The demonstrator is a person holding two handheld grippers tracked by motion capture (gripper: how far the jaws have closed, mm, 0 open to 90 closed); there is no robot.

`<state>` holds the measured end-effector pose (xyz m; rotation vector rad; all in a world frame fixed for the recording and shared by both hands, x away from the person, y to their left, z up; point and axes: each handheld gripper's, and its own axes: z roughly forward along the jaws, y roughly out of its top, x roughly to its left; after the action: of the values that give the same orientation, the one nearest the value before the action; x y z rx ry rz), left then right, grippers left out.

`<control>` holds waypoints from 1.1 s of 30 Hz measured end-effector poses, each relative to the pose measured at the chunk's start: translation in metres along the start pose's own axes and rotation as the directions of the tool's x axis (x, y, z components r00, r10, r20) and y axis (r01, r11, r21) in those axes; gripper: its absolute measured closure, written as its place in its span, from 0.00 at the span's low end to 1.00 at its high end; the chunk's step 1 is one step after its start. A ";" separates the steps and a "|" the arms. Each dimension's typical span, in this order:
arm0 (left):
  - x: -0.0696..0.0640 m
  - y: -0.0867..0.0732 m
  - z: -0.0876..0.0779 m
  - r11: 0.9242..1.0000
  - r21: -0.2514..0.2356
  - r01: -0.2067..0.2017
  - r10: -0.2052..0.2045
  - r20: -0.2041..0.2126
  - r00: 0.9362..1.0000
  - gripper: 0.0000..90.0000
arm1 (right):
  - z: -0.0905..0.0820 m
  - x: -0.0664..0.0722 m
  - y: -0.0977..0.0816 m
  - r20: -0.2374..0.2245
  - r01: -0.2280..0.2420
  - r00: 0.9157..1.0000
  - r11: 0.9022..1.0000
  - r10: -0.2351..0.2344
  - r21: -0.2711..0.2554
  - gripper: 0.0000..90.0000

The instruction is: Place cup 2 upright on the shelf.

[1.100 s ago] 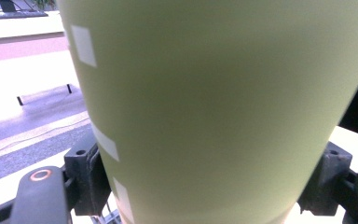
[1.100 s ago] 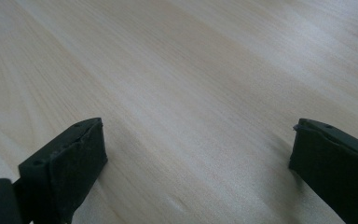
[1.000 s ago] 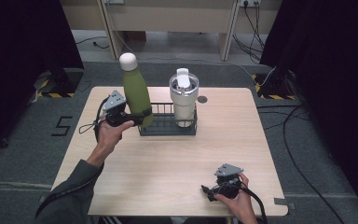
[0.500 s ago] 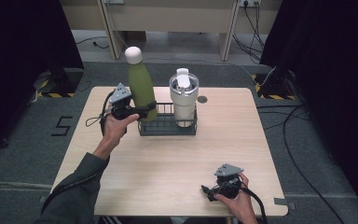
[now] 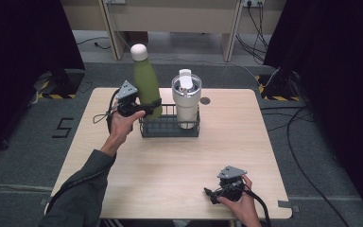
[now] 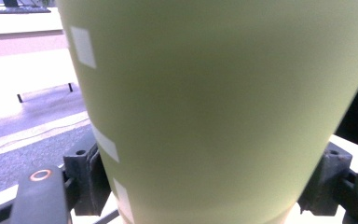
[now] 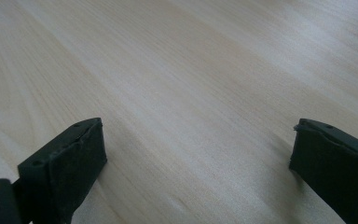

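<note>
Over the left end of the black wire rack (image 5: 169, 128), the green bottle (image 5: 146, 85) is held upright by the left gripper (image 5: 147, 108), jaws clamped on the lower body of the bottle; in the left gripper view the green wall (image 6: 214, 112) sits hard between the two black jaws, so the grip reads as firm. Grip is taken low on the body, presumably so the tall bottle is kept from swinging and the base can be steered into a rack slot. Bottle base is at rack-rim level, at or just inside the left compartment; whether it is seated on the rack floor cannot be told from the high view. Slight lean is visible, white cap (image 5: 139, 51) tipped a little left, likely from the side-on approach of the hand. White tumbler (image 5: 186, 97) is already standing in the right compartment, just beside the bottle, not touching as far as can be seen; the free left slot is thus the obvious target. Right gripper (image 5: 213, 195) is parked on the wooden table (image 5: 170, 165) near the front right edge, well apart from the rack, jaws spread wide with nothing between them and bare tabletop (image 7: 191, 93) ahead. It is judged idle, kept clear so the left hand's path is not crossed. Risk judged: bottle base catching on the rack wire if it is lowered while tilted.
</note>
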<state>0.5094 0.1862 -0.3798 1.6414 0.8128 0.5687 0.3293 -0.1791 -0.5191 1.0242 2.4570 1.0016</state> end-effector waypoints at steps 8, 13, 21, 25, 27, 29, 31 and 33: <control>0.002 -0.004 0.012 1.000 -0.004 0.003 -0.003 -0.009 1.000 0.23 | 0.000 0.000 0.000 0.000 0.001 1.000 1.000 -0.001 0.000 0.04; 0.004 -0.005 0.018 1.000 -0.002 -0.002 0.002 -0.020 1.000 0.23 | 0.000 0.000 0.000 -0.001 0.002 1.000 1.000 -0.002 0.000 0.04; 0.005 -0.013 0.027 1.000 0.002 0.009 -0.009 -0.017 1.000 0.23 | 0.000 0.000 0.000 -0.001 0.003 1.000 1.000 -0.003 0.000 0.04; 0.007 -0.016 0.029 1.000 0.004 0.015 -0.015 -0.020 1.000 0.23 | 0.000 0.000 0.000 0.000 0.002 1.000 1.000 -0.002 0.000 0.04; 0.008 -0.017 0.030 1.000 0.002 0.013 -0.013 -0.024 1.000 0.23 | 0.000 0.000 0.000 -0.001 0.003 1.000 1.000 -0.003 -0.001 0.04; 0.008 -0.019 0.030 1.000 0.003 0.008 -0.008 -0.027 1.000 0.23 | 0.000 0.000 0.000 -0.001 0.003 1.000 1.000 -0.003 0.000 0.04; 0.009 -0.022 0.030 1.000 0.004 0.011 -0.011 -0.027 1.000 0.23 | 0.000 0.000 0.000 -0.001 0.002 1.000 1.000 -0.002 -0.001 0.03; 0.010 -0.024 0.031 1.000 0.003 0.014 -0.014 -0.032 0.999 0.23 | 0.000 0.000 0.000 -0.001 0.003 1.000 1.000 -0.003 0.000 0.03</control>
<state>0.5337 0.1766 -0.4103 1.6320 0.8480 0.5854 0.3295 -0.1789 -0.5193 1.0205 2.4583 1.0011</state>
